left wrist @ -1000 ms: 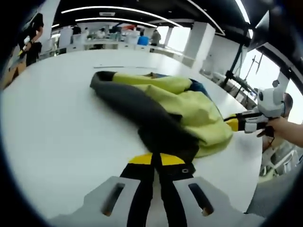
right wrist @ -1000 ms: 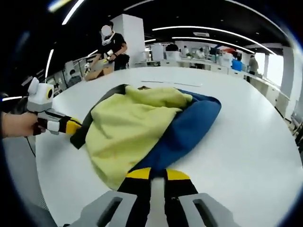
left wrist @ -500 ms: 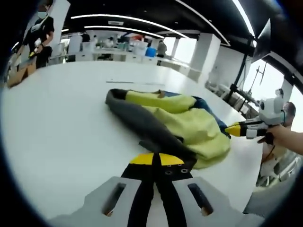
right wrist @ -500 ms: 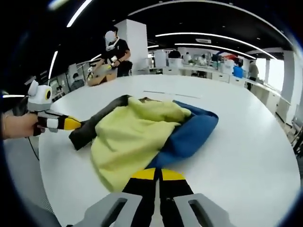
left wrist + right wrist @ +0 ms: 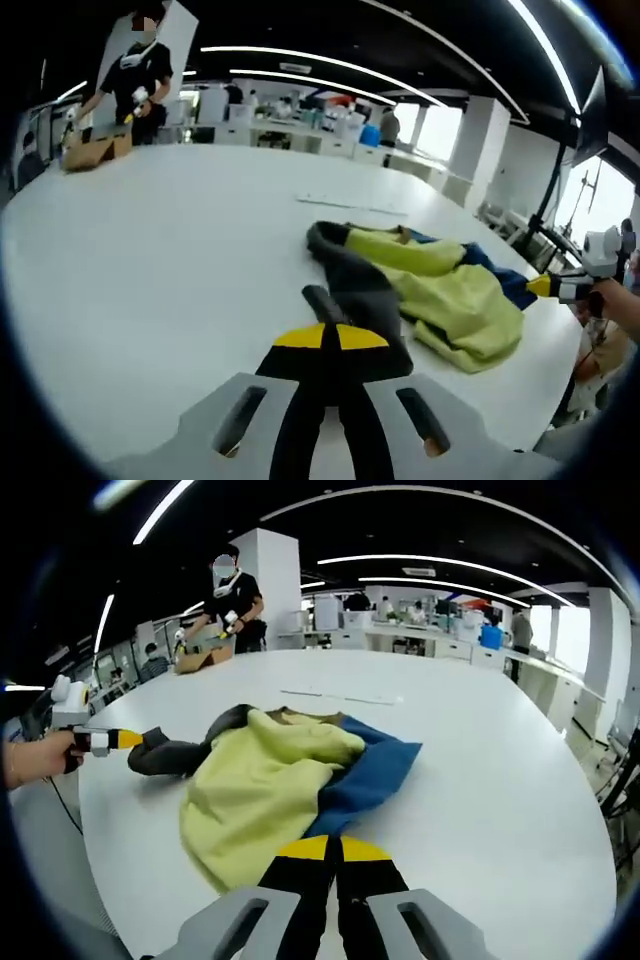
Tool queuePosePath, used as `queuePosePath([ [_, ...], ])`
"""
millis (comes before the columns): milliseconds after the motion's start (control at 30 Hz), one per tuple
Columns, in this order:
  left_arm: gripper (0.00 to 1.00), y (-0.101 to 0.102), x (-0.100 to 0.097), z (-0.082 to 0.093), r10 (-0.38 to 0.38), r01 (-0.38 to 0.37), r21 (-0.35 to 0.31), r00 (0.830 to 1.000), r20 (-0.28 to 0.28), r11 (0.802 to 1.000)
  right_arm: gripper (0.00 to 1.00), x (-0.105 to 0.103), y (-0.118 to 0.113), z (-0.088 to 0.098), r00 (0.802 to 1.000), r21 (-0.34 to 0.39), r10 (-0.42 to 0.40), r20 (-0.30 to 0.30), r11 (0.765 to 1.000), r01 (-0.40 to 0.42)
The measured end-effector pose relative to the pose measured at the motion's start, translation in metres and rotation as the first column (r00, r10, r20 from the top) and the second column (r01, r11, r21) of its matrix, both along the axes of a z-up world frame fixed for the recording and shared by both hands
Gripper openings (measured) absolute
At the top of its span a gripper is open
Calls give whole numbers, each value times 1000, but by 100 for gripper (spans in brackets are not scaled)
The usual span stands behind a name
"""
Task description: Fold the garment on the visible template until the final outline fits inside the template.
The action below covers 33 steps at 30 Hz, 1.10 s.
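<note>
Left gripper clenched on dark grey sleeve of garment, near edge of white table. Garment bunched beyond jaws: yellow-green panel, blue part behind. Right gripper beside blue edge; grip there hard to tell. Person at cardboard box beyond table.

Right gripper clamped at garment, where blue meets yellow-green. Left gripper holding grey sleeve. Thin template line beyond garment.
</note>
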<state>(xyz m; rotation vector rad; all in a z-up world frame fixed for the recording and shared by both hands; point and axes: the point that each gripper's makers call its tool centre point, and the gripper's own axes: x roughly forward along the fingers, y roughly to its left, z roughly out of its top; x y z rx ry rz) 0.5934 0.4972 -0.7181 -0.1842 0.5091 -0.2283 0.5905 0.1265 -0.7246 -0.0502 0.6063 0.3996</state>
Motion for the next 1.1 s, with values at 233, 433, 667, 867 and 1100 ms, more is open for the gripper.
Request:
queuePosePath([
  [233, 0, 42, 2, 7, 169, -167, -83, 985, 20, 982, 0, 7, -34, 5, 998, -51, -65, 11, 997, 66],
  [433, 0, 70, 0, 8, 261, -258, -88, 965, 33, 962, 0, 12, -55, 6, 994, -78, -110, 8, 991, 110],
  [667, 0, 97, -2, 10, 336, -330, -83, 940, 63, 940, 0, 20, -88, 7, 986, -102, -166, 4, 981, 165],
  [867, 0, 120, -4, 6, 401, -397, -75, 915, 54, 915, 0, 27, -110, 6, 982, -132, -190, -9, 973, 188],
  [1100, 0, 134, -8, -6, 416, -415, -30, 909, 19, 909, 0, 34, -135, 2, 973, -162, -226, -34, 962, 218],
])
